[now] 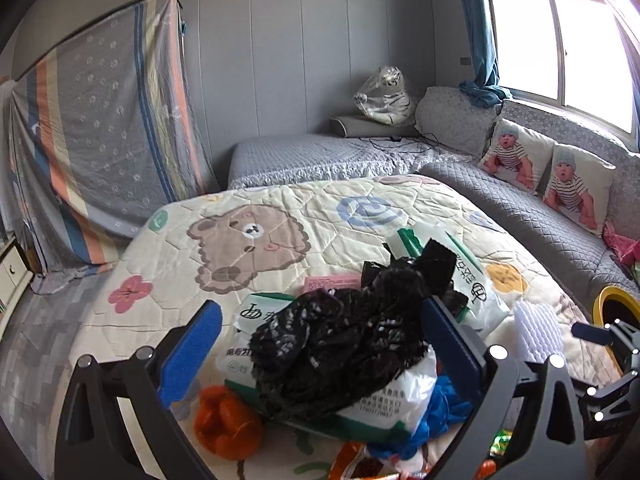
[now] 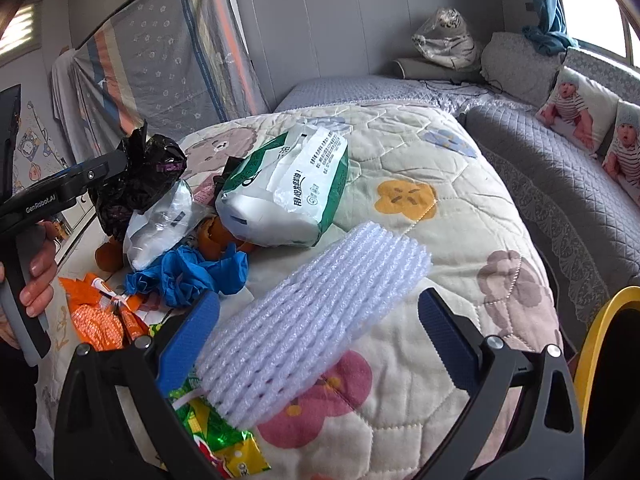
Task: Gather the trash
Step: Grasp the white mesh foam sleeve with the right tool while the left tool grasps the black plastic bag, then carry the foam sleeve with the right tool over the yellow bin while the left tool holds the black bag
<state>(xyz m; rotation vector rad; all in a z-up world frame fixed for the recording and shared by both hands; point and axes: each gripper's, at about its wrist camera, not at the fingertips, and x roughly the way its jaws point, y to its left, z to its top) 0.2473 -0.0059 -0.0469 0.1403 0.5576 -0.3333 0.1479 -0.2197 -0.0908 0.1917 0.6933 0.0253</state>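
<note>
Trash lies in a heap on a cartoon quilt. My left gripper is open, and a crumpled black plastic bag sits between its blue pads, on top of a white-and-green bag. The right pad touches the black bag. My right gripper is open around a white foam net sleeve that lies flat on the quilt. Orange peel, a blue crumpled glove, an orange wrapper and a green-yellow wrapper lie close by. A yellow-rimmed bin stands at the right.
A grey quilted sofa with baby-photo cushions runs along the right under a window. A striped cloth covers furniture at the back left. A bagged plush tiger sits in the far corner. A hand holds the left gripper's handle.
</note>
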